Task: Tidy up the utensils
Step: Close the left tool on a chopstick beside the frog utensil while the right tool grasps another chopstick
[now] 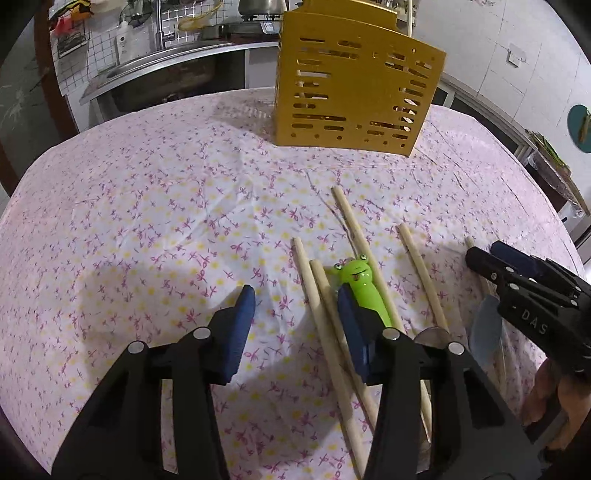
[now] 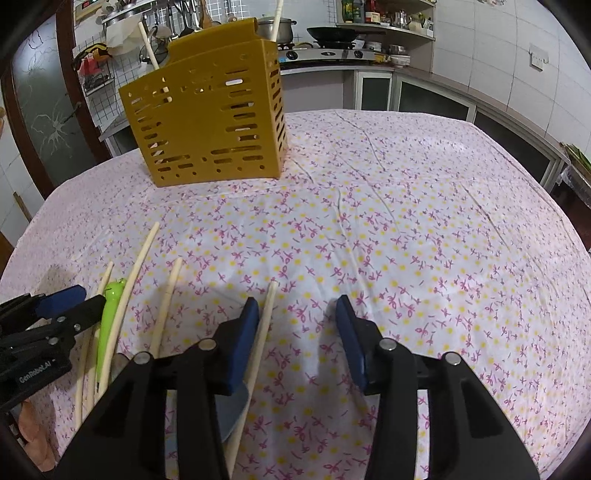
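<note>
blue spatula (image 2: pixel 232 406) half-hidden behind right gripper (image 2: pixel 297 325)

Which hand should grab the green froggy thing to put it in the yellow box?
Probably the left. The left gripper already has one of its fingers right beside the green frog utensil. The right gripper sits farther over, by a lone chopstick.

Pretty clearly a home kitchen: there's a gas stove (image 2: pixel 325 51) with a wok (image 2: pixel 334 34) and a pot (image 2: pixel 275 28) on it, white tiled walls and shelves of bottles (image 2: pixel 360 11). A steel sink (image 1: pixel 162 74) with a tap (image 1: pixel 159 27) sits behind the table (image 2: pixel 406 221), which has a flowery cloth.
</note>
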